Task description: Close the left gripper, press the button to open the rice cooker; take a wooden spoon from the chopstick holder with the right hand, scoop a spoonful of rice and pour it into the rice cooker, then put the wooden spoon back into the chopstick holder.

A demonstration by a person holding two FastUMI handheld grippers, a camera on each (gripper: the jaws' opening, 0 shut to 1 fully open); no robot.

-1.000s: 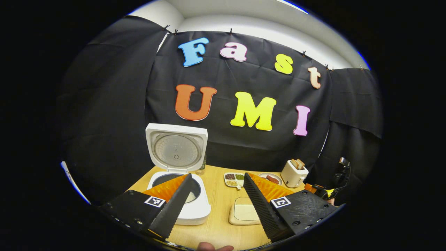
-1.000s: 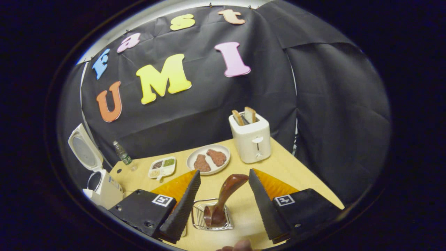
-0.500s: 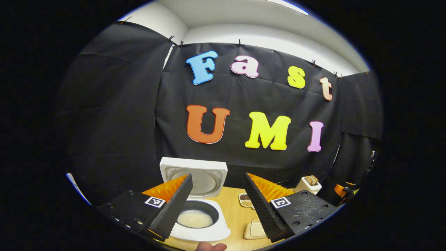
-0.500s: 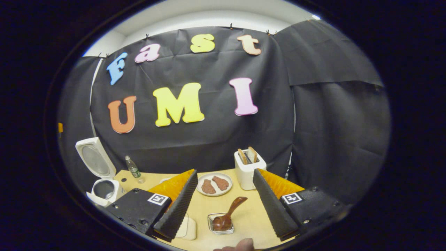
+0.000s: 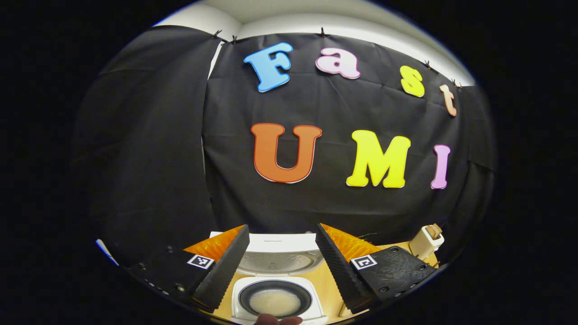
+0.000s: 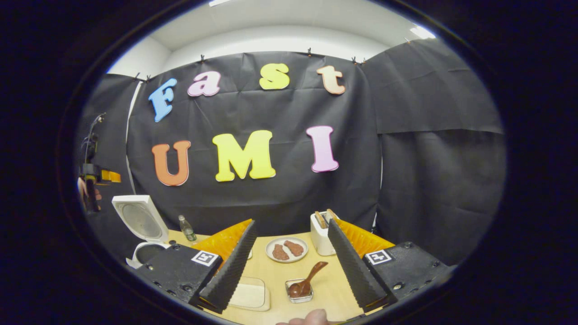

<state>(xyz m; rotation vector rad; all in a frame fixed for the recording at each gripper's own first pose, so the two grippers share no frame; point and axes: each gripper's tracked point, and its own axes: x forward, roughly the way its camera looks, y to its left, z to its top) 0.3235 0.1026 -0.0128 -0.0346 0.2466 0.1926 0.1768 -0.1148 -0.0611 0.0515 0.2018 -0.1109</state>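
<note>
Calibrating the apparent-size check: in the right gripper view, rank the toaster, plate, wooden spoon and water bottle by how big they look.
1. plate, widest
2. toaster, close to the plate and partly behind a finger, so that order is unsure
3. wooden spoon
4. water bottle, smallest, though it stands farthest back

Even overhead light, apparently from a bright ceiling strip (image 6: 422, 31) at the upper rim of the right gripper view; soft shadows, no glare. Both views stay sharp centrally, with fisheye bending toward edges.
</note>
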